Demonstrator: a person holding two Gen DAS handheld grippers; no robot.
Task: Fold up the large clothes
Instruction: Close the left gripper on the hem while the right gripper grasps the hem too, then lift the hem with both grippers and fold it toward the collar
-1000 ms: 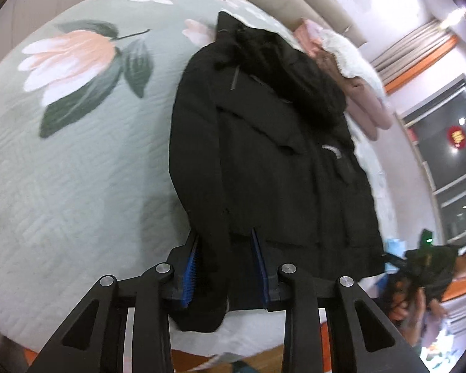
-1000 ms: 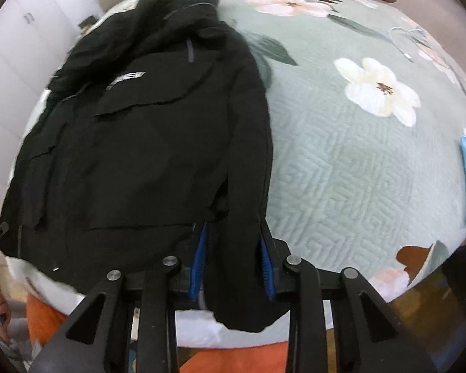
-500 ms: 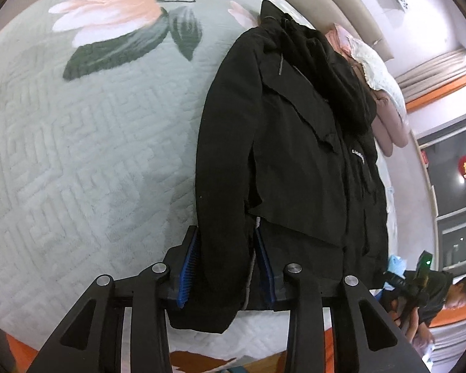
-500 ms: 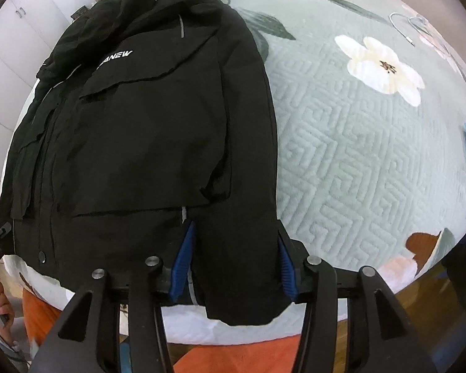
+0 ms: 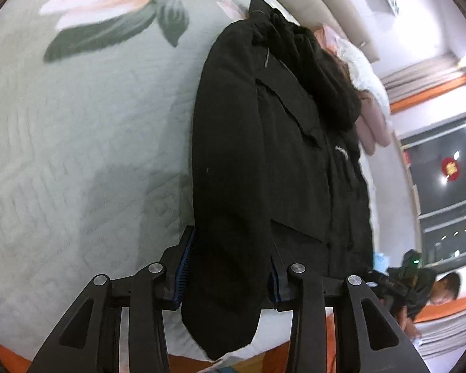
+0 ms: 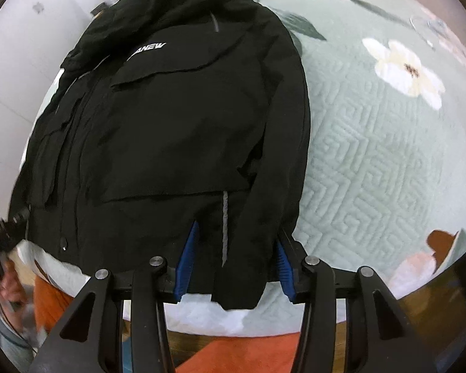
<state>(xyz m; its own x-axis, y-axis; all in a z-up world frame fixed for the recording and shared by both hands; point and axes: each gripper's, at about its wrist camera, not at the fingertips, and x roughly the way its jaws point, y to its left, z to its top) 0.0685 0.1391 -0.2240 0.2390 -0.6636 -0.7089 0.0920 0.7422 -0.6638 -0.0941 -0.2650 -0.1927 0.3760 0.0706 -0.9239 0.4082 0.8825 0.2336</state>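
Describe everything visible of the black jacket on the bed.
The black jacket lies flat, front up, on the green floral quilt, hood end far, hem at the near bed edge. It looks like matte woven shell fabric, with flap pockets, grey zipper pulls and white chest lettering. Each sleeve lies along its side; one cuff sits between the left gripper's opening jaws, the other between the right gripper's.

Soft indoor light, motion-blurred, edges fisheye-warped and vignetted.
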